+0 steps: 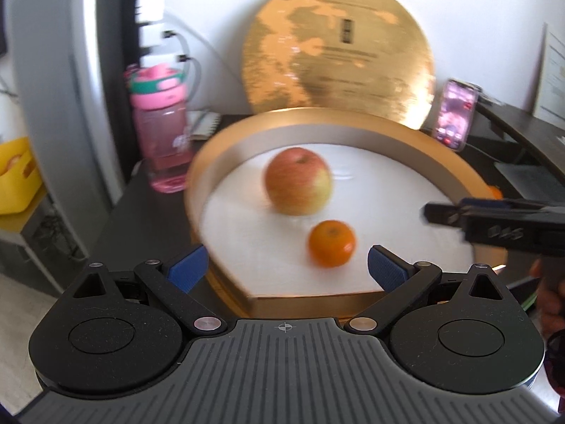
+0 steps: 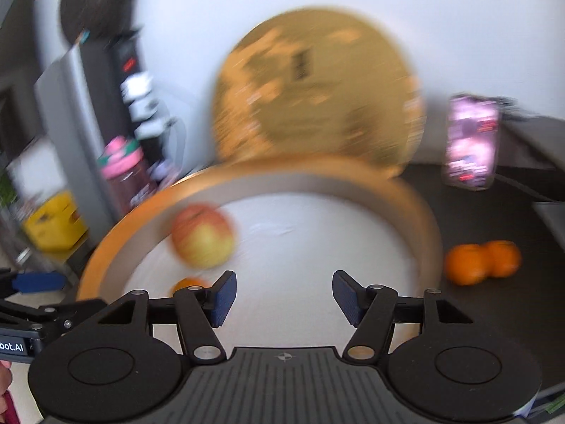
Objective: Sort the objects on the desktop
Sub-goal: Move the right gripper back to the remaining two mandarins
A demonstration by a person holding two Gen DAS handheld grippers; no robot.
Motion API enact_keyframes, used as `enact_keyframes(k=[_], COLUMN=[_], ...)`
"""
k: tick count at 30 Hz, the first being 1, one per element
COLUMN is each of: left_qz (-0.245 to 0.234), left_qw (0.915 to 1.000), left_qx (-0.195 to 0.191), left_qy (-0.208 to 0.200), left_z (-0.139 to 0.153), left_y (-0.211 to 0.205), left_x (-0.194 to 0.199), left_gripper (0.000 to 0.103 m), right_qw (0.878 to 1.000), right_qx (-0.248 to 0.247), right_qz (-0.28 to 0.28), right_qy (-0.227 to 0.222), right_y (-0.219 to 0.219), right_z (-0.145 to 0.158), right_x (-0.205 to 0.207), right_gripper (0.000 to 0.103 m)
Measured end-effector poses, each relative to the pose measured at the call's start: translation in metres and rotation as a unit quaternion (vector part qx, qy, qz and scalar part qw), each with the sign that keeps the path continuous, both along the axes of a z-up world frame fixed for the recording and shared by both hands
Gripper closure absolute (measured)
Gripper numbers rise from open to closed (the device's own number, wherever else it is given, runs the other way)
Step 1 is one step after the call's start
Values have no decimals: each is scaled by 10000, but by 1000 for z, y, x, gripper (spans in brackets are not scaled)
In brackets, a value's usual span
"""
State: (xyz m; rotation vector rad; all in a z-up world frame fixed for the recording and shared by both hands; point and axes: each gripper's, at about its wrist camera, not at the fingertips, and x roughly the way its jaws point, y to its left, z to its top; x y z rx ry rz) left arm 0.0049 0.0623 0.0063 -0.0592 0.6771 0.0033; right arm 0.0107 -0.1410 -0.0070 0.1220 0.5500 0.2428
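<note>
Nearest us, the left gripper hangs at the near edge of the round gold box, its blue-padded jaws wide apart with nothing between them. Our right gripper also has its jaws apart and empty, over the white floor of the same box.

Just beyond the left gripper's pads we see a small orange lying inside the box near its front edge. Further in, toward the middle, sits an apple, apart from the orange.

Outside the box, on the dark tabletop just beside its right wall, two more oranges rest touching each other.

At the back edge we see the box's gold lid propped upright against the wall, a lit phone standing to its right, and a pink water bottle to its left.
</note>
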Motion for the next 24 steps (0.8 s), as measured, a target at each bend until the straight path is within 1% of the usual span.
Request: enact_keyframes(k=[1, 4, 6, 10, 13, 18, 19, 21, 22, 24], left_qz=[-79, -324, -452, -686, -820, -905, -907, -915, -922, -945], left_qw=[10000, 9994, 9988, 9973, 9962, 9953, 9953, 9952, 9951, 9948], left_qx=[27, 133, 200, 227, 234, 231, 229, 219, 216, 209], left_qy=[14, 46, 55, 141, 180, 239, 247, 269, 283, 302], left_z=[0, -2, -3, -7, -11, -16, -17, -19, -20, -22], left_y=[-7, -27, -39, -58, -67, -75, -76, -76, -76, -76], left_x=[2, 9, 14, 24, 31, 43, 45, 48, 49, 51], left_gripper=[3, 3, 3, 3, 3, 3, 3, 3, 3, 3], right_qw=[9998, 9977, 9956, 9914, 9892, 9888, 9885, 9876, 9873, 9871], right_qx=[-29, -113, -130, -118, -172, -101, -97, -53, -23, 7], right_qz=[-170, -612, -874, -1278, -1447, -1490, -1507, -1568, -1586, -1598], right_qy=[-82, -256, -317, -253, -161, 20, 34, 79, 89, 86], right_y=[-11, -40, -58, -85, -97, -105, -107, -110, -112, -115], right_z=[1, 3, 1, -11, -23, -44, -48, -54, -58, -62], right_x=[-5, -17, -19, -14, -9, 5, 8, 15, 19, 26], right_gripper=[41, 36, 36, 36, 36, 46, 49, 51, 55, 55])
